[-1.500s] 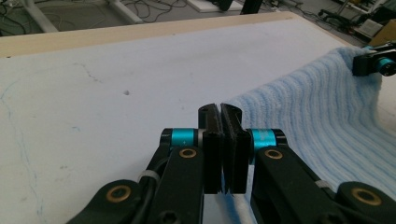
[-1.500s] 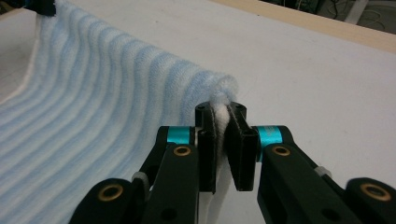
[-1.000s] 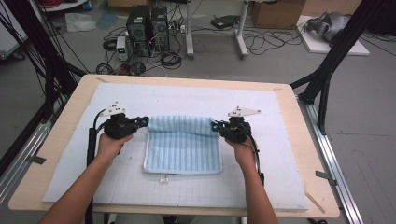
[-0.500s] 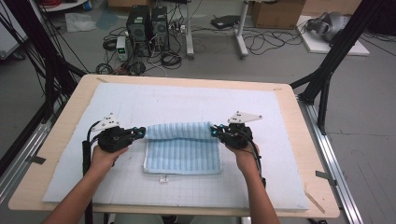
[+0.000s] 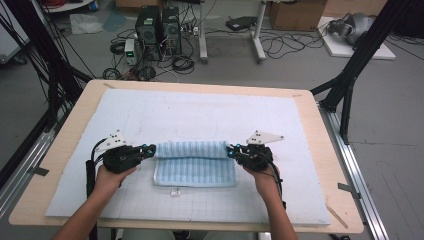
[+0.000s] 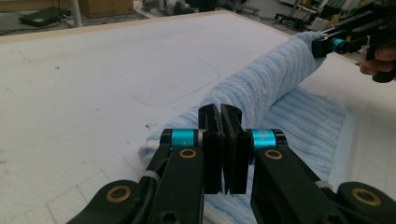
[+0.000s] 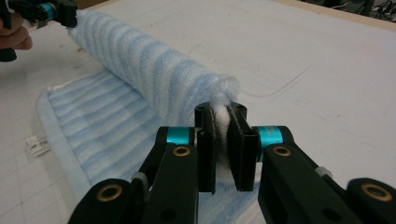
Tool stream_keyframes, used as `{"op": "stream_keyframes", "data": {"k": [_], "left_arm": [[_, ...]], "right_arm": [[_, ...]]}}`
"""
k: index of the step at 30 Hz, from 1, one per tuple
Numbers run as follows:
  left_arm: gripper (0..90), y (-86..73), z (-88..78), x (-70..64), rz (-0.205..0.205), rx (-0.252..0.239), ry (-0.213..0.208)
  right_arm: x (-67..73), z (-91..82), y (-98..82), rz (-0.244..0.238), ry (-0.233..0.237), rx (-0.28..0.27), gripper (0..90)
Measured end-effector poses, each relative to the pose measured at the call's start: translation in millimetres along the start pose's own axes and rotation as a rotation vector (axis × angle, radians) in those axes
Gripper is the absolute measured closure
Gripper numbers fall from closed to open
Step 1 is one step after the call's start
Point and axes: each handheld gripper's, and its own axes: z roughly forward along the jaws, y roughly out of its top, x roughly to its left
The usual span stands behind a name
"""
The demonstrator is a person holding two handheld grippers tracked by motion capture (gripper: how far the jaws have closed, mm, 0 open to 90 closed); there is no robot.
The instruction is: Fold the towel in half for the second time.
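Note:
A light blue striped towel (image 5: 195, 170) lies on the white mat (image 5: 200, 115), its far edge lifted and rolled back over the flat part. My left gripper (image 5: 152, 148) is shut on the left end of that raised fold, and my right gripper (image 5: 230, 150) on the right end. In the left gripper view the jaws of my left gripper (image 6: 220, 112) stand pressed together at the towel (image 6: 271, 79), with the right gripper (image 6: 329, 44) farther off. White terry of the towel (image 7: 140, 60) is pinched between the jaws of my right gripper (image 7: 220, 112); the left gripper (image 7: 60, 11) holds the far end.
The mat covers most of a wooden table (image 5: 325, 150). A small white tag (image 5: 175, 191) sticks out at the towel's near edge. Beyond the far edge, computers (image 5: 157, 25) and cables lie on the floor. Black frame legs (image 5: 350, 75) stand at the right.
Both grippers have come toward the person's side of the table, drawing the towel's far edge over the flat part. The visible flat part of the towel is now shorter.

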Motion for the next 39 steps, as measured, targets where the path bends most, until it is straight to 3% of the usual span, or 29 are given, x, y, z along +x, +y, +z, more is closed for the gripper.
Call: {"op": "stream_keyframes", "data": {"k": [13, 22, 29, 31, 34, 36, 39], "left_arm": [[87.1, -15.5, -8.9, -14.4, 0.009, 0.030, -0.031], [87.0, -24.6, -15.5, -23.3, 0.025, 0.061, -0.089], [86.3, -30.3, -17.9, -29.0, 0.033, 0.083, -0.113], [81.6, -27.0, -20.8, -28.2, 0.018, 0.054, -0.102], [65.7, -18.5, -24.2, -22.7, -0.021, 0.002, -0.070], [63.5, -13.3, -23.8, -18.8, -0.034, -0.022, -0.047], [63.1, -10.9, -16.2, -15.4, -0.032, -0.014, -0.032]], "right_arm": [[13.1, -10.7, -24.7, -0.013, 0.025, 0.002, 82.1], [19.5, -22.0, -36.9, -0.022, 0.040, 0.012, 81.6], [23.0, -26.5, -40.5, -0.013, 0.027, 0.060, 78.7], [23.4, -29.9, -39.3, -0.022, 0.017, 0.061, 72.3], [20.2, -38.7, -32.6, 0.053, 0.017, 0.002, 55.8], [20.2, -44.0, -24.4, 0.092, -0.005, -0.055, 54.7], [27.8, -38.2, -13.8, 0.066, -0.041, -0.040, 54.3]]}}
